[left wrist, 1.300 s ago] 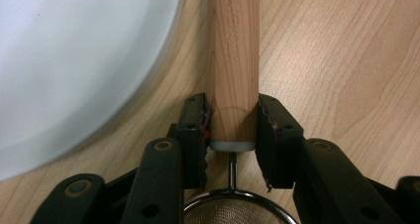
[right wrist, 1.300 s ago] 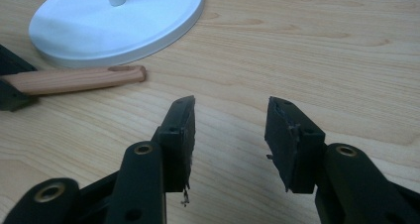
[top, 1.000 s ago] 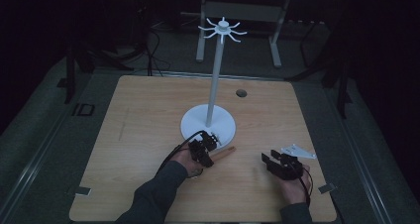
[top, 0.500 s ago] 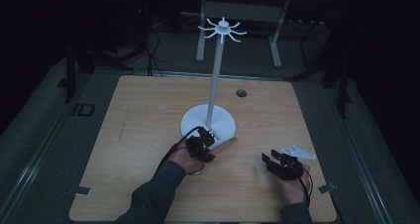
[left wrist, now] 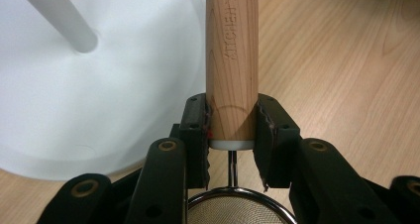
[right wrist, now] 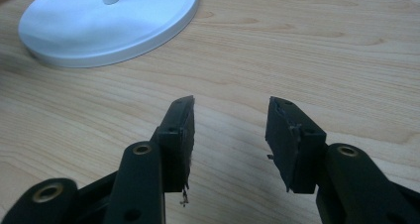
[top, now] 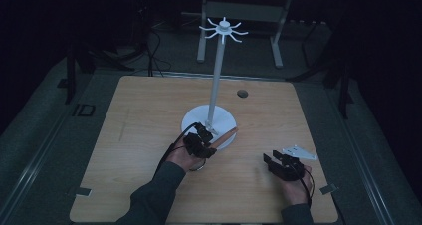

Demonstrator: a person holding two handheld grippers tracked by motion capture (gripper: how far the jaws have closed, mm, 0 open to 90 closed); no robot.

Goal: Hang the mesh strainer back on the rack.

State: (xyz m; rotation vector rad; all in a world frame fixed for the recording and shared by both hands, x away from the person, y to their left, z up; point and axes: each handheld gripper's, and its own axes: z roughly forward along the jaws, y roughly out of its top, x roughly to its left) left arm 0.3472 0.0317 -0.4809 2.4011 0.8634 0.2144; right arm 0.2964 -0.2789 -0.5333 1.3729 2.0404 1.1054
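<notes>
The left hand-held gripper (left wrist: 232, 135) is clamped on the strainer's wooden handle (left wrist: 232, 65), whose long axis points past the stand's base (top: 199, 120). The right hand-held gripper (right wrist: 230, 135), jaws apart, idles well right of the base.

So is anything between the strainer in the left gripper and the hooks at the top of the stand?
Nothing visible. The left gripper holds the strainer by its wooden handle beside the stand; the space up to the hooks looks free.

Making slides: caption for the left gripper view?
Left gripper clamps a strainer's wooden handle beside the white stand base.
</notes>
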